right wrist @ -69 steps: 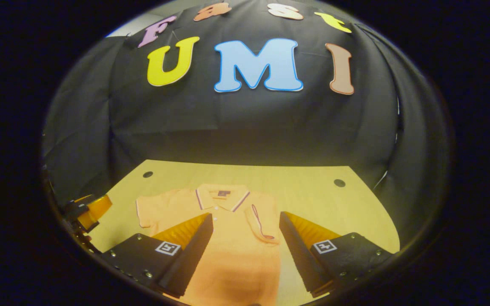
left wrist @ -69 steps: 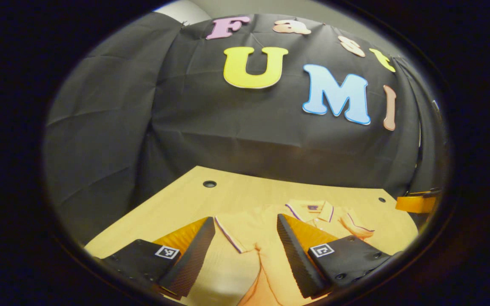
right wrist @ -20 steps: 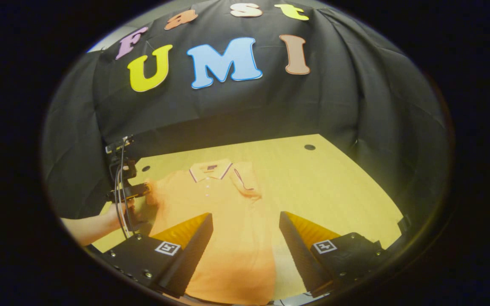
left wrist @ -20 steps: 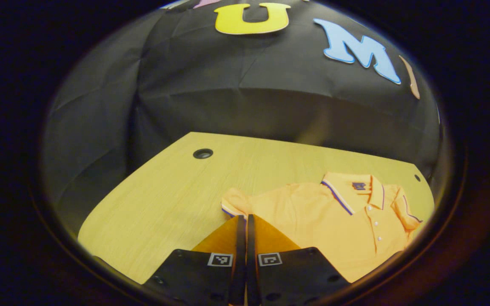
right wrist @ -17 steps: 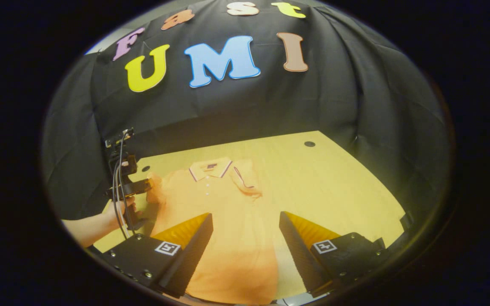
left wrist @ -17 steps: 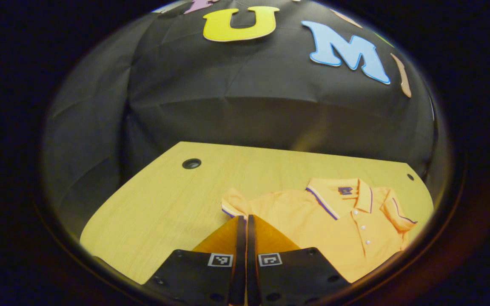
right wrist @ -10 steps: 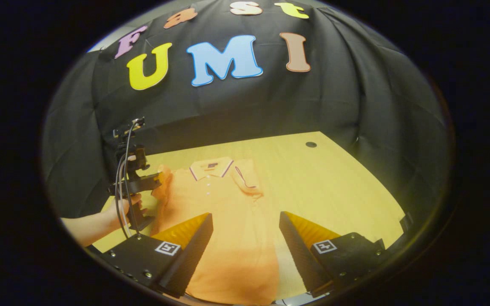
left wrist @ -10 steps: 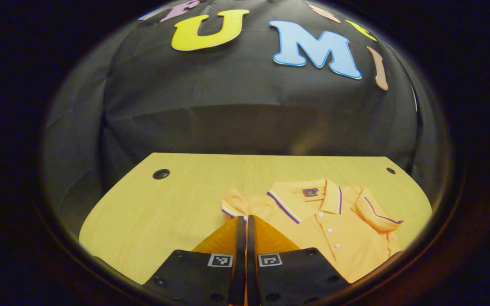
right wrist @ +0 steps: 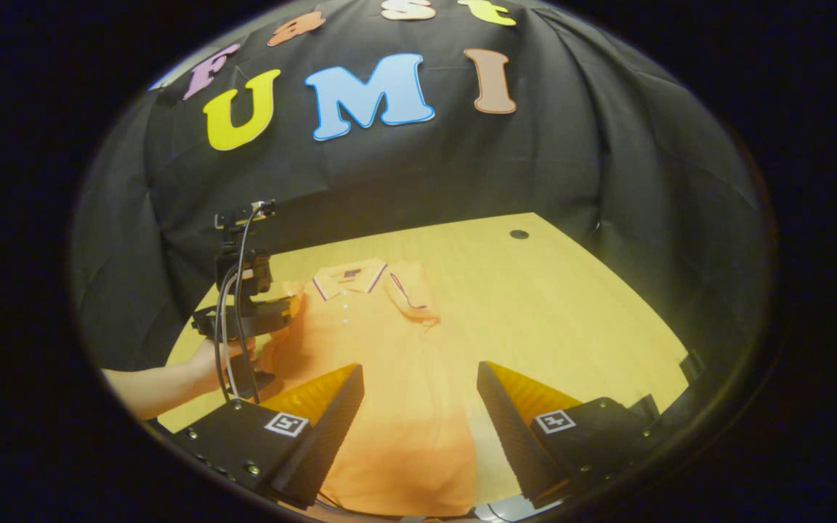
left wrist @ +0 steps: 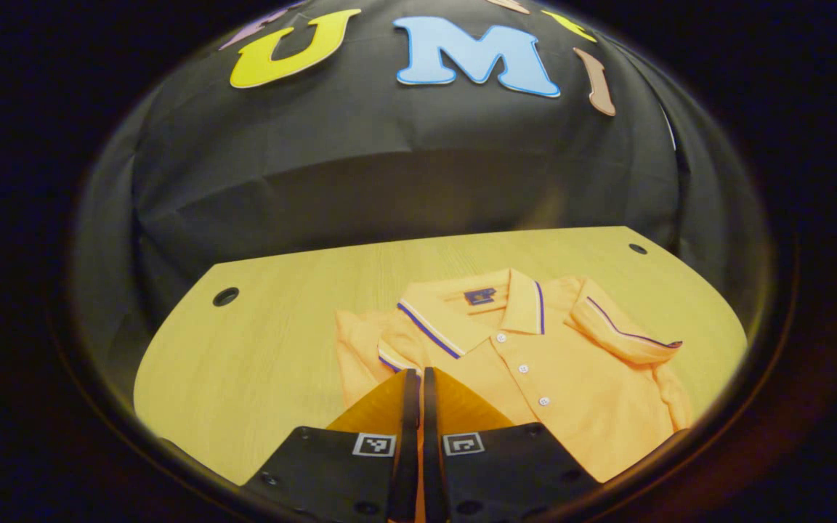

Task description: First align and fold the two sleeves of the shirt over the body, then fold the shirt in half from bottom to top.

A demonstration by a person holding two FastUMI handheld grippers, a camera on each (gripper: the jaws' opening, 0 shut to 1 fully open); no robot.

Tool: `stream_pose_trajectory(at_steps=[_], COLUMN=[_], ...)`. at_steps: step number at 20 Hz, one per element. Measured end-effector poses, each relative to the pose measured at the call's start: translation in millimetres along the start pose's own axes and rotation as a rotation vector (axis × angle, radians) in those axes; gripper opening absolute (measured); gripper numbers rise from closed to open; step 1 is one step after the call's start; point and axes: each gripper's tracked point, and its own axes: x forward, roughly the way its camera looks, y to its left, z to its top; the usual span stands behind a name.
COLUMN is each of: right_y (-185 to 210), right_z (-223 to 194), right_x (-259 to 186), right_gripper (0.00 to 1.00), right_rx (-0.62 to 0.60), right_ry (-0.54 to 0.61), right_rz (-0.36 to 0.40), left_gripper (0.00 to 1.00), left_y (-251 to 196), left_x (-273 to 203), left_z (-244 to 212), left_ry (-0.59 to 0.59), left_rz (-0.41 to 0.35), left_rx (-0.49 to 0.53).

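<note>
Left claw (left wrist: pixel 414 374) clenched on the sleeve (left wrist: pixel 397 354), carrying it rightward over the shirt (left wrist: pixel 556 378) lying on the desk (left wrist: pixel 266 349). Right claw (right wrist: pixel 418 378) released above shirt's near half; the other sleeve (left wrist: pixel 622 327) already folded.

Orange shirt (left wrist: pixel 556 385), purple-and-white striped collar (left wrist: pixel 429 330) and cuffs; light wood-grain table (left wrist: pixel 266 349).

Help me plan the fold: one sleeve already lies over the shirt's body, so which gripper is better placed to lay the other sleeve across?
Left. The left gripper is shut on the unfolded sleeve, lifted beside the collar. The right gripper hangs open above the shirt, gripping nothing.
</note>
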Motion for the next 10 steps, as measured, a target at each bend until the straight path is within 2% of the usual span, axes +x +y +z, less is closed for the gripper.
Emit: stream_pose_trajectory(at_steps=[1, 2, 5, 8, 10], right_y=[-1, -1, -2, -3, -6], right_z=[-5, -9, -18, -14, -10], right_x=[0, -1, -4, -2, -2], right_gripper=[0.97, 0.97, 0.97, 0.97, 0.97], right_rx=[0.005, 0.008, 0.006, -0.011, -0.035], right_ry=[0.007, 0.012, 0.026, 0.012, -0.004], right_rz=[-0.009, -0.017, -0.020, -0.009, 0.004], left_gripper=[0.10, 0.16, 0.27, 0.62, 0.80], left_y=[-1, -4, -8, -13, -13], left_x=[2, 3, -2, -14, -27], left_z=[-1, -3, -4, -2, -1], left_ry=[0.005, 0.010, 0.016, 0.006, -0.001], left_rz=[-0.011, -0.026, -0.042, -0.049, -0.041], left_rx=[-0.003, -0.003, -0.005, -0.018, -0.029])
